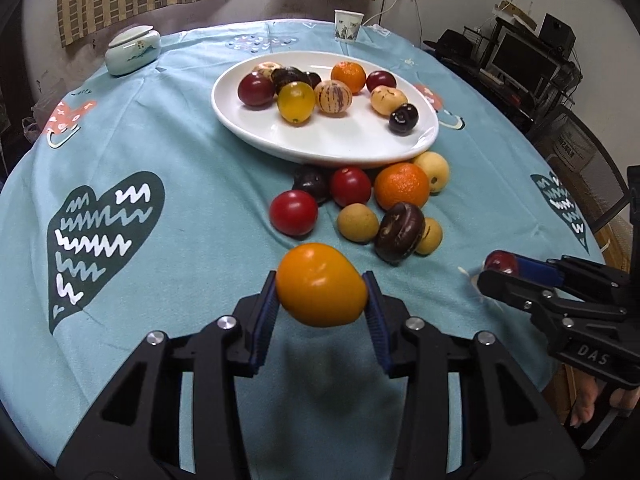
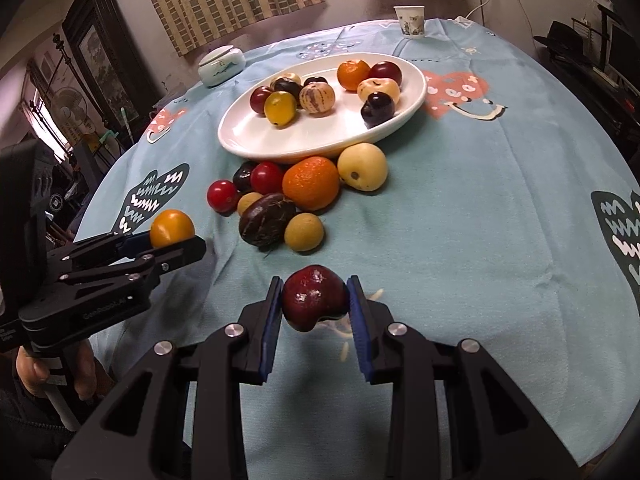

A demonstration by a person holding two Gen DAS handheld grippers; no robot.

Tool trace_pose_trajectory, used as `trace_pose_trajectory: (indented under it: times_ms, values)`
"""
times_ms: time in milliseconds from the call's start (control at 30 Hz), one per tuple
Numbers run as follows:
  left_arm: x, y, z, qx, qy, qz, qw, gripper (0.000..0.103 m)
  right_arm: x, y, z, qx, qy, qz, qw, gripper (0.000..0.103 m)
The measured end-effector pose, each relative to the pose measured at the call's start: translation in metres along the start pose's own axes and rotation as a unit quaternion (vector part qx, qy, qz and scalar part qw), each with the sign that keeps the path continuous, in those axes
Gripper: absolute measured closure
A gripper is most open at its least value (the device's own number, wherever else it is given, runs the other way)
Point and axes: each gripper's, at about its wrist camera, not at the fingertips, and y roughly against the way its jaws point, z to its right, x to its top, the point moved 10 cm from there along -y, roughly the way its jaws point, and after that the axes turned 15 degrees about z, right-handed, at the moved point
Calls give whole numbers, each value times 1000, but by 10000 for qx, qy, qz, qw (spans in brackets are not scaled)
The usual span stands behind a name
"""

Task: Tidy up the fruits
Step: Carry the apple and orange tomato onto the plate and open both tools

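Observation:
My left gripper [image 1: 322, 294] is shut on a yellow-orange tomato [image 1: 320, 284], held above the cloth in front of the fruit pile; it also shows in the right wrist view [image 2: 172, 227]. My right gripper [image 2: 315, 300] is shut on a dark red cherry [image 2: 314, 298], seen at the right in the left wrist view [image 1: 500, 263]. A white plate [image 1: 340, 142] holds several fruits. A loose pile lies before it: an orange [image 1: 401, 185], red tomatoes [image 1: 294, 212], a dark brown fruit [image 1: 400, 231] and pale yellow fruits [image 2: 362, 166].
A lidded white jar [image 1: 133, 50] and a paper cup [image 1: 348, 25] stand at the far side of the round table with the blue cloth [image 1: 160, 152]. A chair [image 1: 592, 168] and shelves with electronics stand to the right.

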Motion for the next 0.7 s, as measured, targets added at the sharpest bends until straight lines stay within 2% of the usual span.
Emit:
trace_pose_trajectory:
  times_ms: [233,467,600,700]
  values:
    - [8,13,-6,-42,51,152,9999,61,2,0,-9,64,50,14,10000,70]
    - [22,10,-19,38,91,173,9998,61,16,-4,-20,182,199,89,9996,70]
    - [47,2,-25,129,-23,272,9995,61,39,-11,-28,268,363,182,9988,70]
    - [80,-11,-30,160,-75,385,9991,61,64,-23,-32,310,482,297,9979,70]
